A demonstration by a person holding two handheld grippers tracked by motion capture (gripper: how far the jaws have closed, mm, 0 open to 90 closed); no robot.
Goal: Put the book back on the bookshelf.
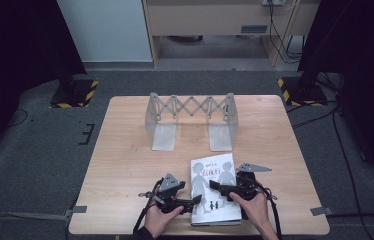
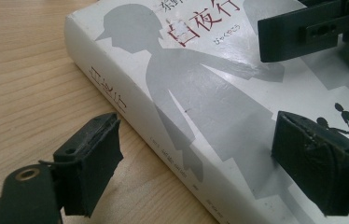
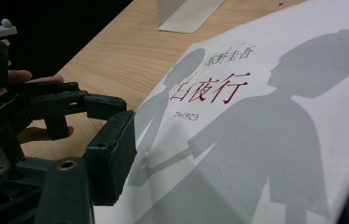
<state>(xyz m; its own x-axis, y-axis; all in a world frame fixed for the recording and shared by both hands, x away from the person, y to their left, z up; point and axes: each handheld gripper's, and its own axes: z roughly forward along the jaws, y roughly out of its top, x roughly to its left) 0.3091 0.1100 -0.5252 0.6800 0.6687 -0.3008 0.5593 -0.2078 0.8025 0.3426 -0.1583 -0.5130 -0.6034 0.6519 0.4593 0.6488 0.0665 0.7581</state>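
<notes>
Book (image 1: 215, 190) lies flat at six o'clock on the worktop (image 1: 125, 150). Left tool (image 1: 195, 202) gapes wide astride its spine edge, right tool (image 1: 215, 186) spread over the cover — a shallow bite might just slide it.

The book (image 3: 256, 130) has a white cover w/ red title 白夜行, near its top edge. Above the title, small grey characters read approx. 東野圭吾. Below the title, small kana too blurred to read. Spine text (image 2: 109, 86) is not legible.
</notes>
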